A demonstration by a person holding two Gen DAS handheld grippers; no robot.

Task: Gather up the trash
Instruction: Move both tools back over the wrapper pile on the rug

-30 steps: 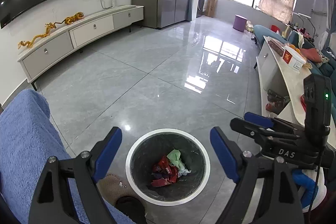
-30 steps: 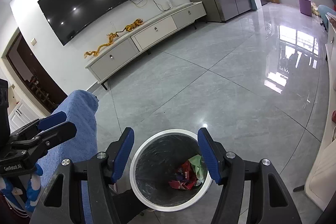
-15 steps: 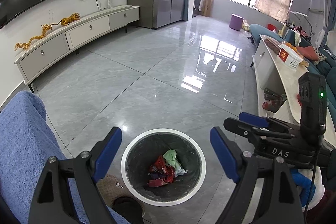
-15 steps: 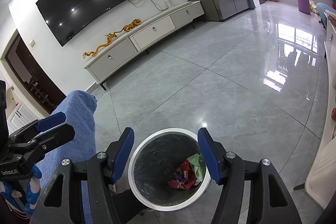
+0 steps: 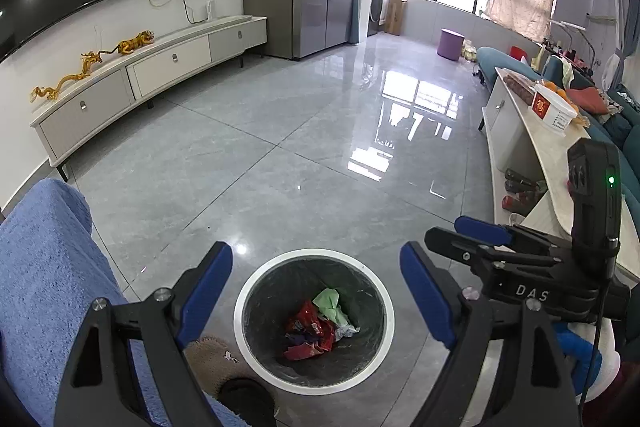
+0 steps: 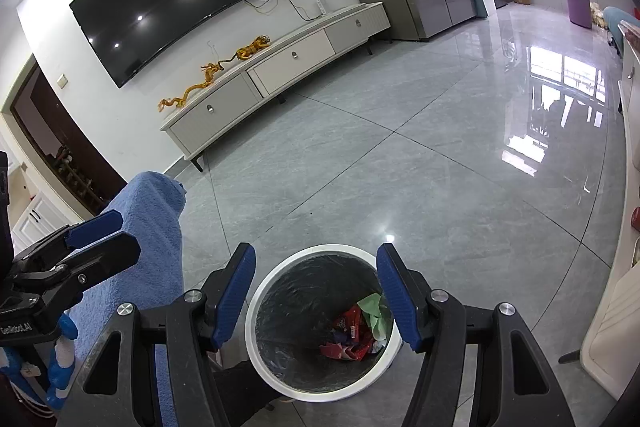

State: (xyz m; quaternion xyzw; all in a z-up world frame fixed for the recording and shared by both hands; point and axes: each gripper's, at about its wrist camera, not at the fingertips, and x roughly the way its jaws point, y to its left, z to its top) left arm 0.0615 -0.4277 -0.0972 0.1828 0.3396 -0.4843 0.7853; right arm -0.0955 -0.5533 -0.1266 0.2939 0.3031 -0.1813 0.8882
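I have both tongs hovering above the trash bin (image 5: 314,319), which stands on the grey tiled floor (image 5: 280,163). My left tongs (image 5: 316,291) are spread wide with nothing between the blue pads, framing the bin's white rim from above. My right tongs (image 6: 316,291) stand somewhat narrower, also empty, and in the left wrist view they show just right of the bin. Inside the bin, on its dark liner, lies the collected trash (image 5: 316,327): red wrappers with a green scrap beside them, bunched toward the bin's right side in the right wrist view. A blue towel-covered seat (image 5: 44,287) sits just left of the bin, and a brown slipper (image 5: 216,359) lies against the bin's near-left edge.
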